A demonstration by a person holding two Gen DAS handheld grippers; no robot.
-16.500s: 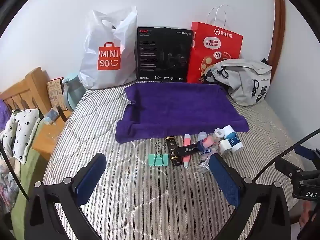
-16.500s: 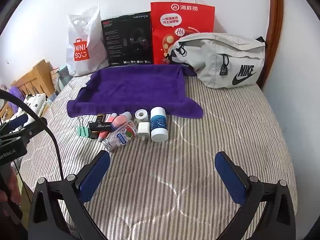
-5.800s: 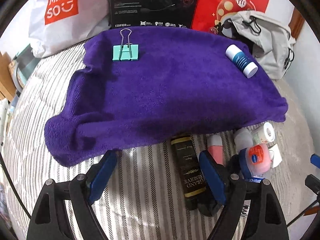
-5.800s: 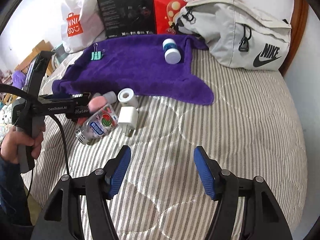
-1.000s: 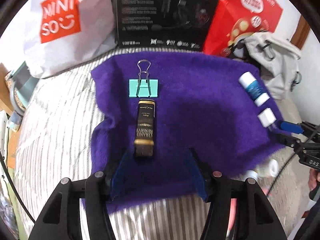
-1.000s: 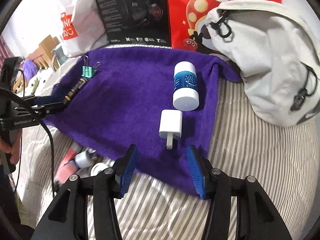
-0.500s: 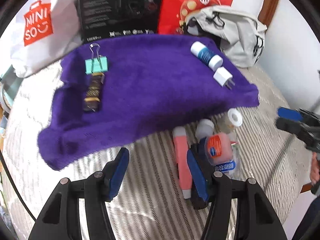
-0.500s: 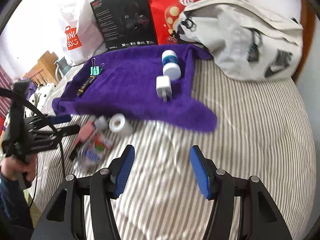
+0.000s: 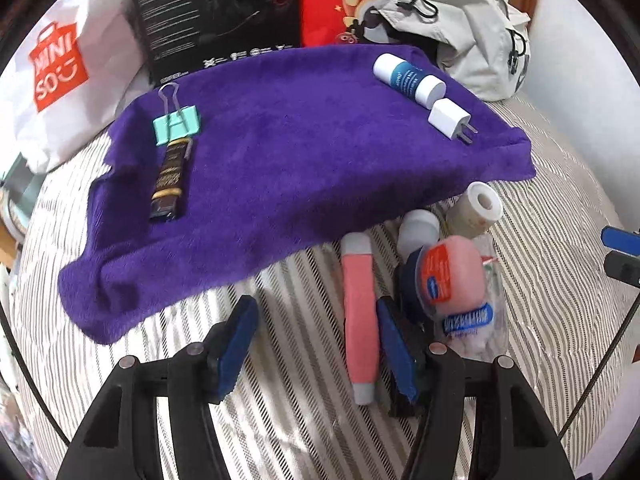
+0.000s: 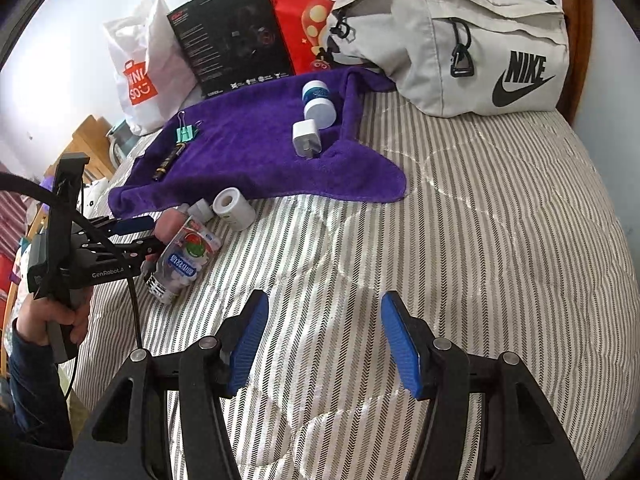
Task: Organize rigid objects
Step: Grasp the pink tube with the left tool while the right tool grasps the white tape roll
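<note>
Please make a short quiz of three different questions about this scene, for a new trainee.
1. True or false: the white charger lies on the purple towel.
2. Which item touches the green binder clip? A) tape roll B) dark tube C) pink tube
3. How many items lie on the towel?

Key: 1 true. 2 B, the dark tube. 3 four, counting the blue-and-white bottle.
</note>
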